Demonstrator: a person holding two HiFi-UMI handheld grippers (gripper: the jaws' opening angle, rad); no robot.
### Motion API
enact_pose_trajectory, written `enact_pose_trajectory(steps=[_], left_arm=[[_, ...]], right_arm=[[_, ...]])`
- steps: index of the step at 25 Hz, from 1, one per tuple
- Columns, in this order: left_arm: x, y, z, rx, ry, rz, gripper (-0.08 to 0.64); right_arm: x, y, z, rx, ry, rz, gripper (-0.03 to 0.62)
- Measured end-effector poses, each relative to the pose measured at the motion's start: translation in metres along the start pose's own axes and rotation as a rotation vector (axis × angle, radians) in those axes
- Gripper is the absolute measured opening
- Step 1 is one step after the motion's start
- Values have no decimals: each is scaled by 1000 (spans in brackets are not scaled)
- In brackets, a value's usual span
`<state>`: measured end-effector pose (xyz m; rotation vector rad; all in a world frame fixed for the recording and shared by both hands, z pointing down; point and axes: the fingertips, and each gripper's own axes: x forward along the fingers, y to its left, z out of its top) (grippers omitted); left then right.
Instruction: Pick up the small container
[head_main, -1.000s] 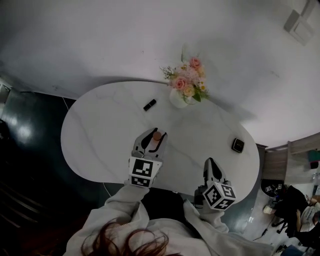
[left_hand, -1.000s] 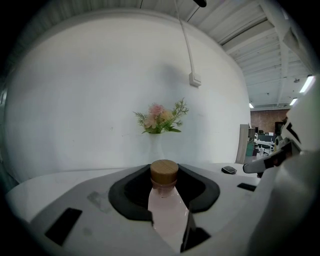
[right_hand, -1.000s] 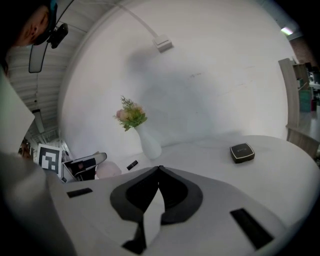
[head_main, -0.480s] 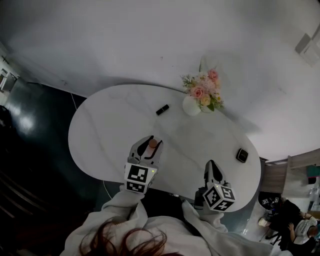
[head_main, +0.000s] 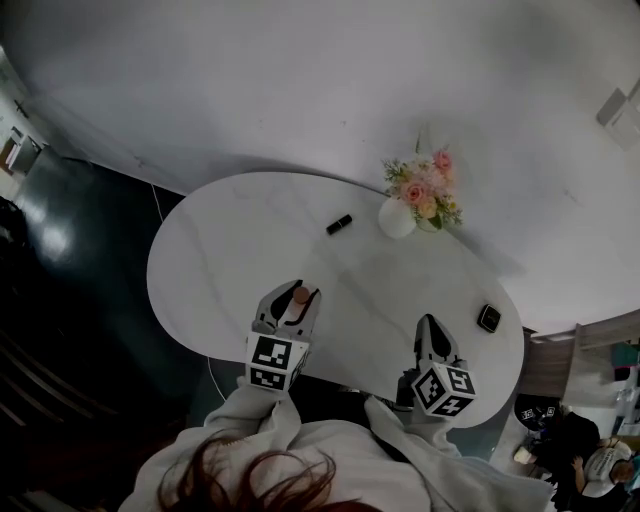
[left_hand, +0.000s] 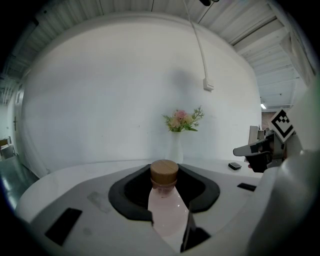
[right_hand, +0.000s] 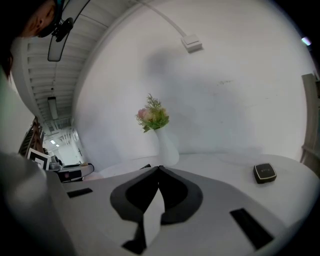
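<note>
A small pink bottle (left_hand: 167, 207) with a wooden cap, the small container, stands upright between the jaws of my left gripper (left_hand: 164, 176), which is shut on its body. In the head view that gripper (head_main: 290, 300) hangs over the near left part of the white marble table (head_main: 220, 250), the bottle's cap (head_main: 300, 295) showing between the fingers. My right gripper (head_main: 428, 326) is over the table's near right edge. Its jaws meet with nothing between them (right_hand: 159, 171).
A white vase of pink flowers (head_main: 398, 217) stands at the table's far side, also seen in the gripper views (left_hand: 176, 145) (right_hand: 165, 145). A small black tube (head_main: 339, 224) lies left of it. A black square box (head_main: 489, 318) (right_hand: 264, 172) sits at the right end.
My left gripper has drawn back toward the near edge and to the left, carrying the bottle. The head view has swung, so the table appears shifted right. The right gripper has shifted only a little.
</note>
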<state>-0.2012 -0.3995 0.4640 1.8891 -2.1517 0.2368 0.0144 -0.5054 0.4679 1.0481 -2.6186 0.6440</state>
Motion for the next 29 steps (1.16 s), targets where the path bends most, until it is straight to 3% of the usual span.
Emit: enact_pose_trajectory(steps=[6,29], left_arm=[[-8,5,-1,-19,7,6,133],[9,-10,-8,9,28,-51,133]], right_arm=[[-3,0,6,-43,-6,-16,49],[-6,-10,0,-25,11,-45,49]])
